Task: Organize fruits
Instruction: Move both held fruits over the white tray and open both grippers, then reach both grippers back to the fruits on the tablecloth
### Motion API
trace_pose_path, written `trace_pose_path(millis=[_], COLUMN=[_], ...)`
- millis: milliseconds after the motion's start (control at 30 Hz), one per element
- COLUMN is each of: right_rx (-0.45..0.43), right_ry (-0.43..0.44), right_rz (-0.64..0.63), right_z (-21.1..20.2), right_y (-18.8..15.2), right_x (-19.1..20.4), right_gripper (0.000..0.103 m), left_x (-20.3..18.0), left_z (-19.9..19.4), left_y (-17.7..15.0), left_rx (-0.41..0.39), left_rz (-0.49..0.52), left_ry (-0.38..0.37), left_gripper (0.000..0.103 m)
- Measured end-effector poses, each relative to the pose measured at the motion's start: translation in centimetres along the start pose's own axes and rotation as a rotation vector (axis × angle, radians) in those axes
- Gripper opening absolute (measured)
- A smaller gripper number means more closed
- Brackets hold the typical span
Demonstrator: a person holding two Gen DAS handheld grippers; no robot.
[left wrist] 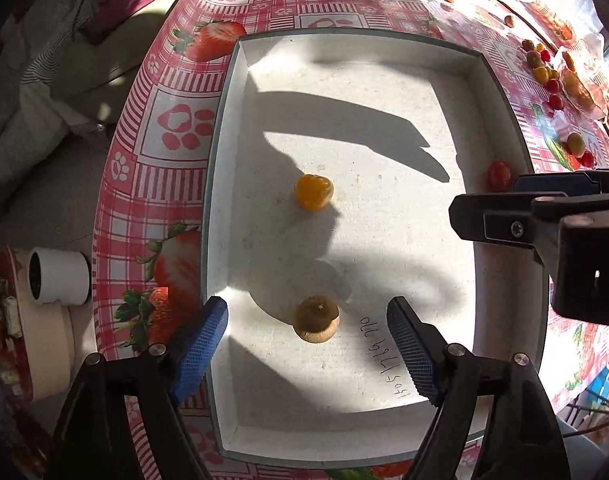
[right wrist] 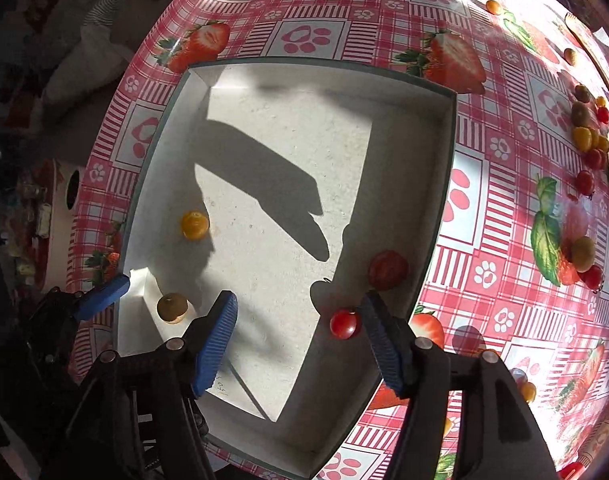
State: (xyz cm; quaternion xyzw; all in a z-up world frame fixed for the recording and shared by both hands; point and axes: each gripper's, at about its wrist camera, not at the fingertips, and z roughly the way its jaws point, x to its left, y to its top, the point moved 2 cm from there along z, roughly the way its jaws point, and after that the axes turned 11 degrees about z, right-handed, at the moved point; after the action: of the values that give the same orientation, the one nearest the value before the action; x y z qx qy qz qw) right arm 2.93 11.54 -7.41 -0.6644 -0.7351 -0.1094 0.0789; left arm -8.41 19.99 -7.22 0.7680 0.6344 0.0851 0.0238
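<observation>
Both my tools are wide open, empty: left tool [left wrist: 308, 344] over the brown-green tomato [left wrist: 317, 319] in the white box [right wrist: 444, 200], right tool [right wrist: 300, 336] by the red cherry tomato [right wrist: 345, 323] near the box's right wall. A crooked pinch could roll it off or squash it.

A strawberry-print tablecloth [right wrist: 484, 208] covers the table; a white cylinder [left wrist: 60, 278] stands beyond its edge.
</observation>
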Motion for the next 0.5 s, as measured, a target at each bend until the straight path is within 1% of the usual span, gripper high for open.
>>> trace_pose_path(millis=[67,100,267,433,500], right_rx=[-0.017,-0.029,-0.063,-0.092,-0.101], right_ry=[0.021,0.030,0.045,0.028,0.012], right_rz=[0.012,0.019,0.077,0.173,0.214], right_z=[-1.0,-1.8,-4.0,-5.5,-6.0], right_y=[0.1,0.2,-0.4,-1.4,-2.0], right_x=[-0.3,-0.8,-2.8,-6.7,-8.7], right_gripper=[0.078,0.080,0.080,0.080,0.080], left_x=[-0.6,-0.8,-2.0,-3.6,-4.8], left_z=[-0.3,-0.5,-1.4,-2.3,-2.9], left_y=[0.8,1.1,2.8,5.1,5.9], left_rx=[-0.002,-0.003,-0.017,-0.050,-0.064], left_rz=[0.007,0.014,0.045,0.089,0.117], left_ry=[0.001,0.004,0.014,0.011,0.005], left_gripper=[0.083,0.083,0.083,0.083,0.083])
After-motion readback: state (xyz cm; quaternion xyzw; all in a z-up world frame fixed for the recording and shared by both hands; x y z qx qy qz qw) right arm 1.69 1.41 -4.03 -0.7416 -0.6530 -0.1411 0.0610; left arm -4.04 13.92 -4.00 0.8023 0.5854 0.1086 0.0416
